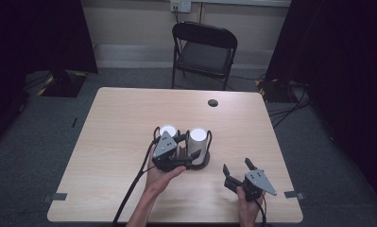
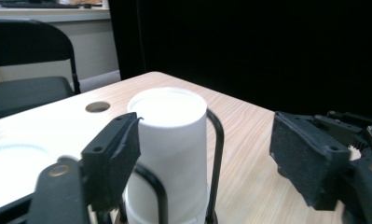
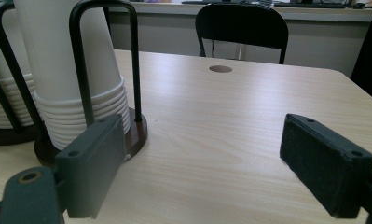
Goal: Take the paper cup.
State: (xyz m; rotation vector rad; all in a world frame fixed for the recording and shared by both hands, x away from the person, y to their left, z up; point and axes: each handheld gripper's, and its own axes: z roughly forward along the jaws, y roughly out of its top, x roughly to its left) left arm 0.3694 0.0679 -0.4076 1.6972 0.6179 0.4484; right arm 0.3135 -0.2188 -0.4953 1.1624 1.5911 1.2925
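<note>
Two stacks of white paper cups stand upside down in a black wire holder on a dark round base, at the table's middle front. My left gripper is open beside the right stack, with the left stack just behind it. In the left gripper view that right cup stack rises close between the jaws of the left gripper, nearer the left jaw, and neither pad presses on it. My right gripper is open near the front right of the table. The right gripper has bare table between its jaws, and the cup stack stands ahead to its left.
The wooden table has a round cable hole at the back right. A black folding chair stands behind the far edge. Dark curtains hang on both sides. Cables lie on the floor at the right.
</note>
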